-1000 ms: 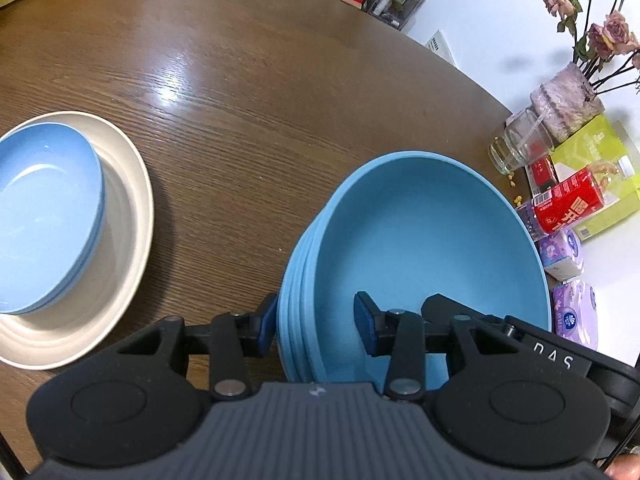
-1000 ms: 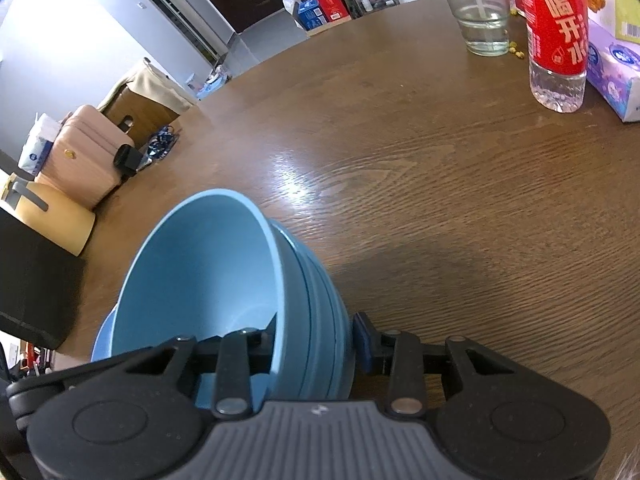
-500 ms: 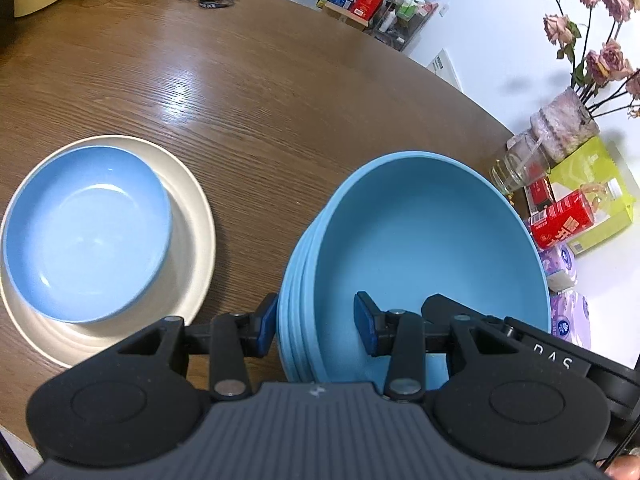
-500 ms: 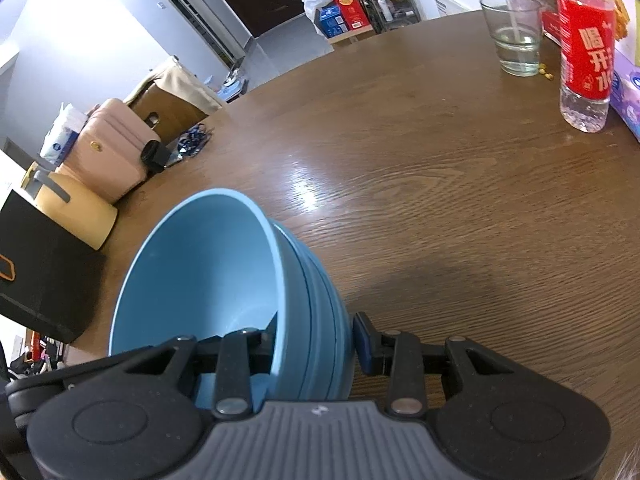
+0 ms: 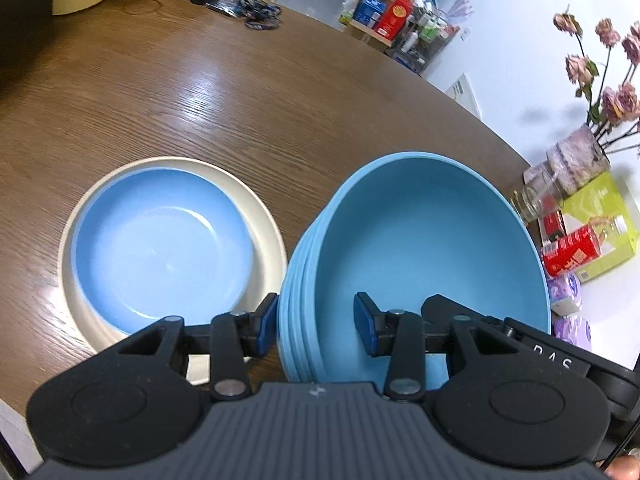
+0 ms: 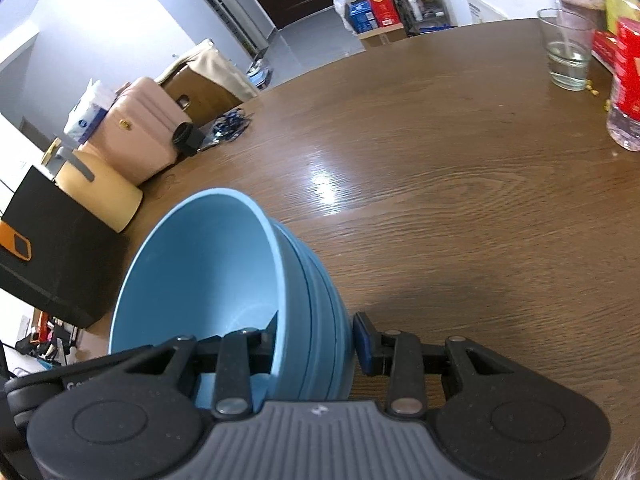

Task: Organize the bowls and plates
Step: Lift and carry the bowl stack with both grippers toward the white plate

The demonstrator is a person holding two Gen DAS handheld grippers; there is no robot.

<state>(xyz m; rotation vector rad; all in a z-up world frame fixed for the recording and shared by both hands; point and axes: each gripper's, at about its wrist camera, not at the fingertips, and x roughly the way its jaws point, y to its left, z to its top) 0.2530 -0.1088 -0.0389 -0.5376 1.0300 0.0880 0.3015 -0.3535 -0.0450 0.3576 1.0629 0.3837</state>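
Left hand-held gripper (image 5: 316, 324) clamps the near rim of the stack of blue bowls (image 5: 424, 256), above the counter (image 5: 280, 92); left of the stack, a light-blue bowl (image 5: 164, 244) sits in the cream plate (image 5: 268, 224). Right hand-held gripper (image 6: 316, 340) pinches the stack's (image 6: 200, 268) opposite wall.

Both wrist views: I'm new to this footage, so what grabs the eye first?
A stack of blue bowls fills the foreground, its rim between the fingers of the left gripper and the right gripper. Left of it, a paler blue bowl sits in a cream plate on the wooden table.
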